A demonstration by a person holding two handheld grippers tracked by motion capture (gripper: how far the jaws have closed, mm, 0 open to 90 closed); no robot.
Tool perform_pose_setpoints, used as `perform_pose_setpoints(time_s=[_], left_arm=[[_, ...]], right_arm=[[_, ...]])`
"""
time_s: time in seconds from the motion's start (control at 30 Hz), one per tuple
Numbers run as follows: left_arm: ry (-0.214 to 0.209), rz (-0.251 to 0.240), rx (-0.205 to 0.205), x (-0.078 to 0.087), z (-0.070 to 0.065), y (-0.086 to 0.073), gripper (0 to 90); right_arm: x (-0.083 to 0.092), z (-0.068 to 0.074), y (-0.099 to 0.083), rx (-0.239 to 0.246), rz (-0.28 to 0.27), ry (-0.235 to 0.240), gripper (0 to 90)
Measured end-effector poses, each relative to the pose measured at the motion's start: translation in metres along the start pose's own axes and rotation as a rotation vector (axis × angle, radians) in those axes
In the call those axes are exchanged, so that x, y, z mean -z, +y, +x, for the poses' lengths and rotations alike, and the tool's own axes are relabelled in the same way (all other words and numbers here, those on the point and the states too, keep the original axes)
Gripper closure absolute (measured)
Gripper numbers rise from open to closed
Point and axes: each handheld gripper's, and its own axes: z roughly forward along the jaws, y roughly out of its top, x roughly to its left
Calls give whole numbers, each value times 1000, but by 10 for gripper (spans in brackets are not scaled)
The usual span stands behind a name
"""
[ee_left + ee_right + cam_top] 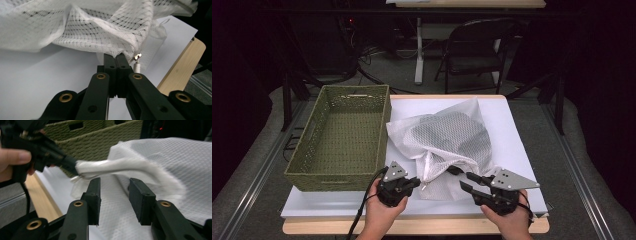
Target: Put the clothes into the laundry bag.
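Pinching the mesh bag [447, 142] edge, left gripper [414, 183] clamped tight.
Right gripper [468, 181] spread, empty; bag's contents veiled, zipper pull [137, 65] half-hidden.

One white mesh bag [447, 137] lies on one worktop [517, 135]. One green woven basket [343, 135] stands beside it. Two grippers are there, a left gripper [414, 183] and a right gripper [468, 181]. One folding chair [474, 50] stands behind.
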Motion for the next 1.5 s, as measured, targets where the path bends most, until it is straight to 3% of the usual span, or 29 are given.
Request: perform_pose_setpoints(time_s=[0.27,0.5,0.87,0.97,1.17,1.5], left_arm=[[-24,-3,-18,-15,-7,17,900],[-32,-1,-15,-23,-8,23,900],[-39,2,-16,-32,-13,29,900],[-34,0,-19,-32,-14,29,900],[-27,3,-21,-28,-11,26,900],[-24,3,-19,-25,-11,24,900]], right_arm=[[-30,10,-5,22,69,64,690],[-47,7,-8,-3,88,115,639],[-56,8,-13,11,95,72,612],[-59,7,-13,30,96,32,698],[-53,1,-12,15,80,25,841],[-54,-1,-7,10,46,29,857]])
